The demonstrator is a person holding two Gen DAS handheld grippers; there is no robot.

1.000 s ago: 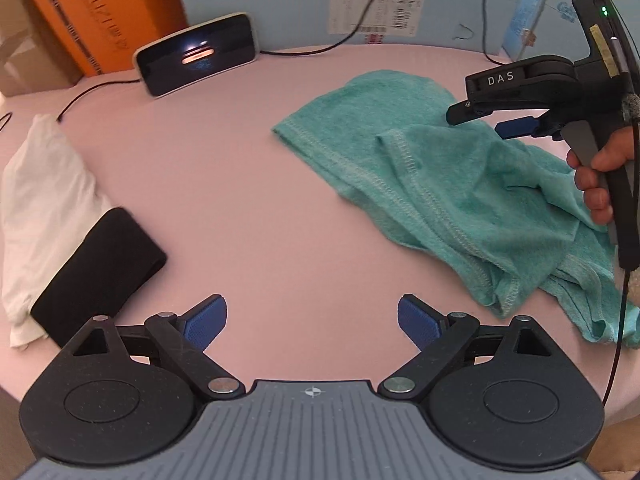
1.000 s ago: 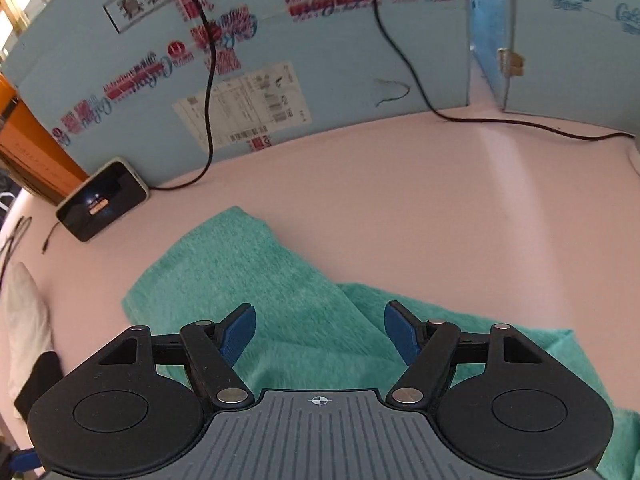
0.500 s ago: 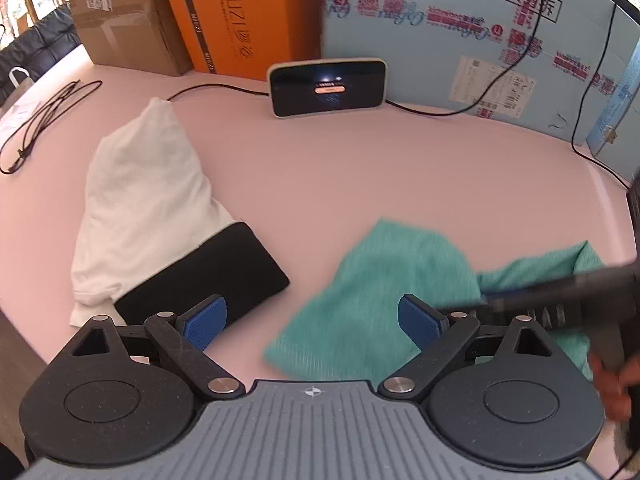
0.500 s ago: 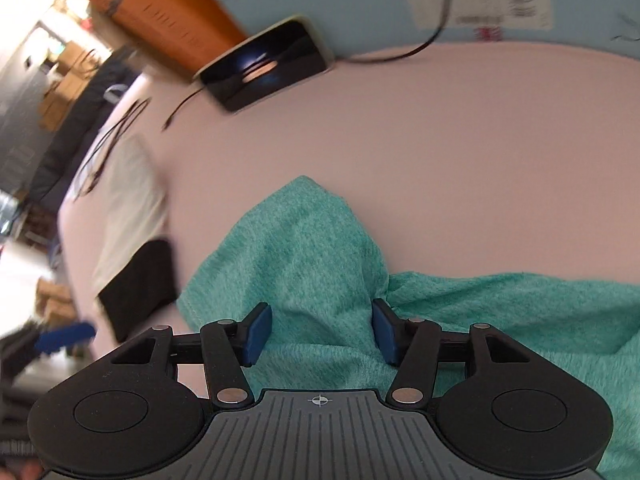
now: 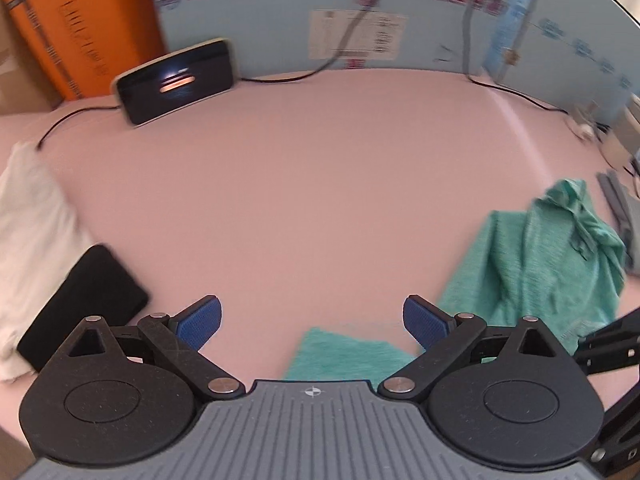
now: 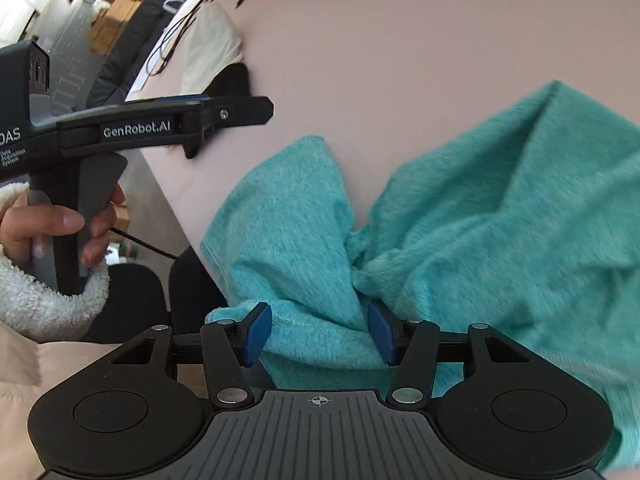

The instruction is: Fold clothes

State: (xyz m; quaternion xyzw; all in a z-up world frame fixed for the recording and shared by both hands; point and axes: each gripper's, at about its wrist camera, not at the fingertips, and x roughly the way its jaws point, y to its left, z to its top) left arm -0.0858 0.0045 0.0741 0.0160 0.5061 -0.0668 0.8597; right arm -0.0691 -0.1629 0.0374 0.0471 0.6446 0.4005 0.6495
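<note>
One pink table [image 5: 320, 184] carries three garments. Largest is the teal garment [image 6: 500, 220], bunched at the near edge, right of the black garment [image 5: 80, 300]; one fold lies between the right gripper [image 6: 318, 332] pads, which have just been closing and now press its sides. The white garment [image 5: 28, 216] touches the black one, on its far side from the teal. One phone [image 5: 176, 80] stands behind them. The left gripper [image 5: 312, 320] hangs spread wide, holding nothing, between black and teal.

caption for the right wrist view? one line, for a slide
Right gripper clamps a bunched fold of the teal garment at the pink table edge; left gripper hovers open alongside.
</note>
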